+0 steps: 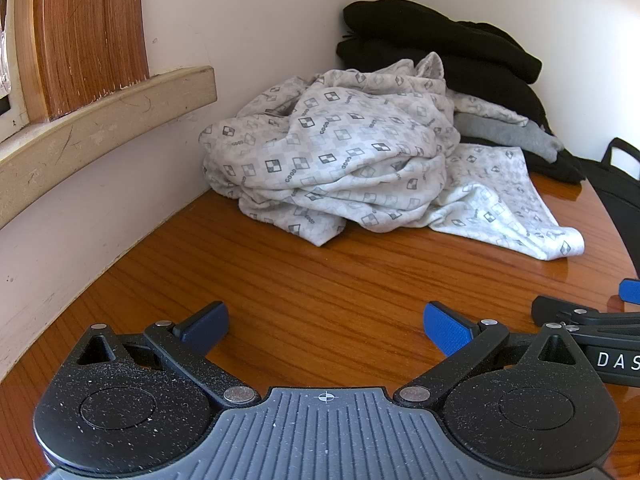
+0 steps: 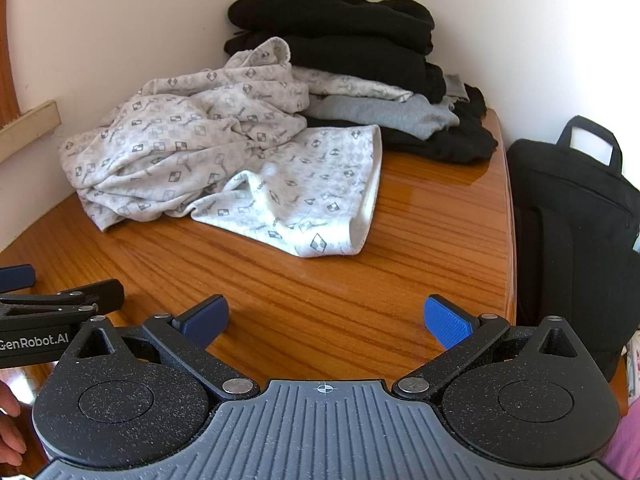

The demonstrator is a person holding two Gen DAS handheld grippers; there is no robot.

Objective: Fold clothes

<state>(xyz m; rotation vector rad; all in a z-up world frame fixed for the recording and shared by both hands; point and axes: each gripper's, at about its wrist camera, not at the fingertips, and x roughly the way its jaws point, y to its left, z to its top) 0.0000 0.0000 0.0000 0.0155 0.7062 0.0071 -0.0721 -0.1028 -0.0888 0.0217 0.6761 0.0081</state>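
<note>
Stack of dark clothes behind crumpled patterned garment, black bag beside table.

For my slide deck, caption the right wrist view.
Open right gripper over the table, facing a crumpled patterned garment.

Black bag cut off rightward

L gripper: jaws wide open, nothing btwn, over bare wood
Table: glossy wood
Patterned garment: crumpled heap, far side nr wall corner
Black clothes: stacked behind heap
Grey item: under black stack
R gripper: just beside, at right edge
</note>
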